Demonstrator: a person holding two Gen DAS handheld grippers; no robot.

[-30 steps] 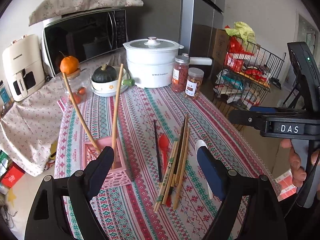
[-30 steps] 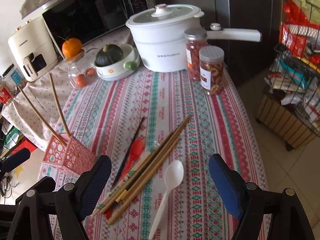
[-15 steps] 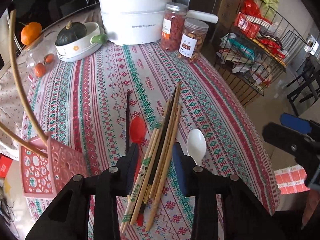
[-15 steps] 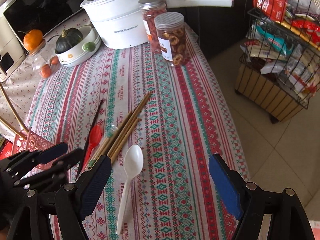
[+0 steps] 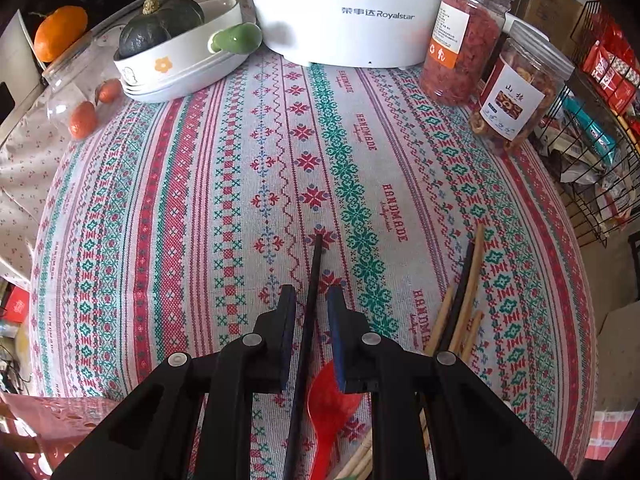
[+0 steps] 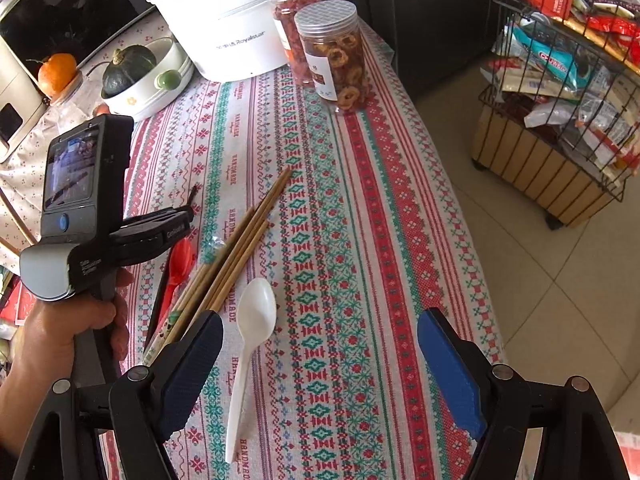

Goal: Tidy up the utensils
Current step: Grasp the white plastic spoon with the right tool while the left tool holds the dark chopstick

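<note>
The left tool is closing its jaws around 1 black chopstick lying on the table, pointing to 12 o'clock. The red spoon at 5 o'clock risks being snagged. The right tool hangs wide open, empty.

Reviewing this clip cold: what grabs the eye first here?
The left gripper, its jaws closing around a single black chopstick on the bright patterned tablecloth. Beside it lie a red spoon and a bundle of wooden chopsticks, with a white spoon nearer the open right gripper.
</note>
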